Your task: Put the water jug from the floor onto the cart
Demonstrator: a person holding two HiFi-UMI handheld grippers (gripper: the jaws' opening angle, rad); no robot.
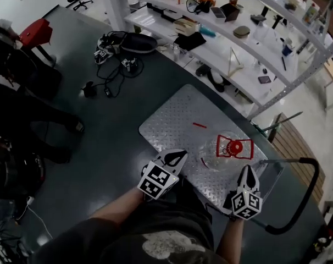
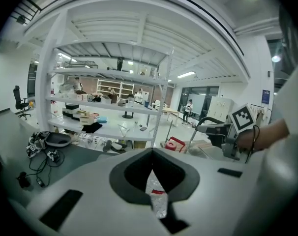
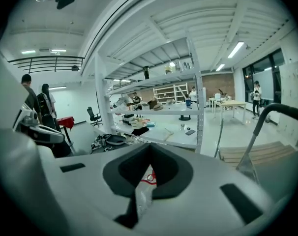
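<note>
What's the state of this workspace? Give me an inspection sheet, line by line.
Surface: cart deck, diamond-plate metal, standing on the dark floor.
Job's things: water jug, clear with a red handle, on the deck.
Clutter: small red item on the deck.
Grippers: left gripper and right gripper, jaws together, gripping nothing, pointed at the jug.
Cables: black tangle on the floor.
Surroundings: white shelves, loaded with items.

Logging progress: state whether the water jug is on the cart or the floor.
On the cart: the water jug stands upright on its metal deck.
</note>
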